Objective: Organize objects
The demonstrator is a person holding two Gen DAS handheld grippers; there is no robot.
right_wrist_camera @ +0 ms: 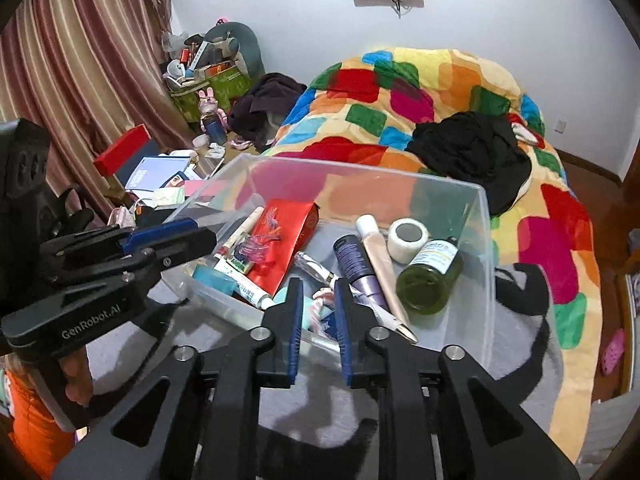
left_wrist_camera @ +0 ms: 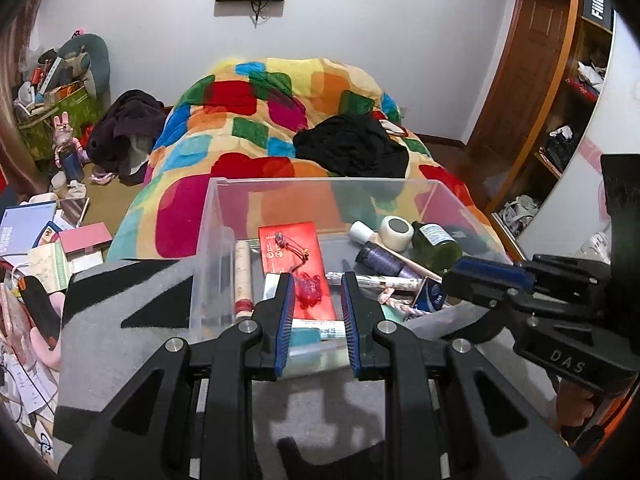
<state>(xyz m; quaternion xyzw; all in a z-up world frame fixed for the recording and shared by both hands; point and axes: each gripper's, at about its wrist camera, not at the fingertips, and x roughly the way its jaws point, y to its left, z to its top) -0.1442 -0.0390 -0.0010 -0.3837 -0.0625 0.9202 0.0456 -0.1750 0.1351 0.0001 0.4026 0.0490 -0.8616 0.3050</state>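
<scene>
Black-framed, blue-padded, the left gripper (left_wrist_camera: 314, 312) is seen at the bottom centre of the left wrist view, its jaws narrowly parted with nothing pressed between them. Directly beyond its tips, inside the clear plastic bin (left_wrist_camera: 218, 216), a pink trinket (left_wrist_camera: 308, 290) is seen lying on a red packet (left_wrist_camera: 294, 264) whose long axis runs away from the camera.

In the right wrist view the right gripper (right_wrist_camera: 318, 312) is likewise found at bottom centre, jaws a small gap apart and empty, at the bin's near edge over a pastel item too small to identify. Further right, a purple tube (right_wrist_camera: 356, 266) and a cream tube (right_wrist_camera: 380, 264) are laid lengthwise, pointing toward the viewer. A green bottle (right_wrist_camera: 434, 276) lies beside them at right centre.

The left gripper is judged nearer the trinket.
</scene>
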